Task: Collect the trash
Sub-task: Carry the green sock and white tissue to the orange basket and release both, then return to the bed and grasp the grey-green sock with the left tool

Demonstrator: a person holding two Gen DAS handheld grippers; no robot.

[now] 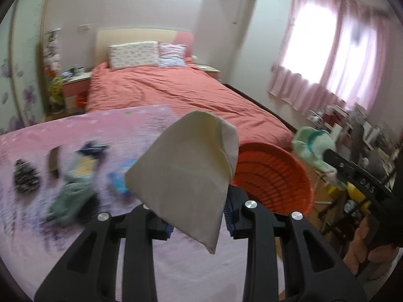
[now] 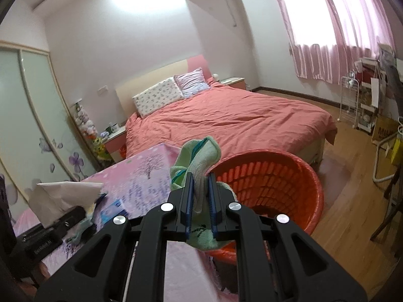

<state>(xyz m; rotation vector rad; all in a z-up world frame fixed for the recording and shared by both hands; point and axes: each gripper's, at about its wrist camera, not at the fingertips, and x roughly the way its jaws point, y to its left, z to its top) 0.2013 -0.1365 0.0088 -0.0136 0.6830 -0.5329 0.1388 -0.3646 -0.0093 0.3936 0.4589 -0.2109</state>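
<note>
My left gripper is shut on a folded beige paper, held up over the pink-clothed table. The orange plastic basket stands just right of it, at the table's edge. In the right wrist view my right gripper is shut on a pale green sock, right beside the basket's near rim. The left gripper with the paper shows at the far left. The right gripper with the sock appears beyond the basket in the left view.
On the table lie a dark patterned piece, a brown strip, a blue-green bundle and a blue packet, all blurred. Behind is a bed with a red cover. A wire rack stands on the wooden floor.
</note>
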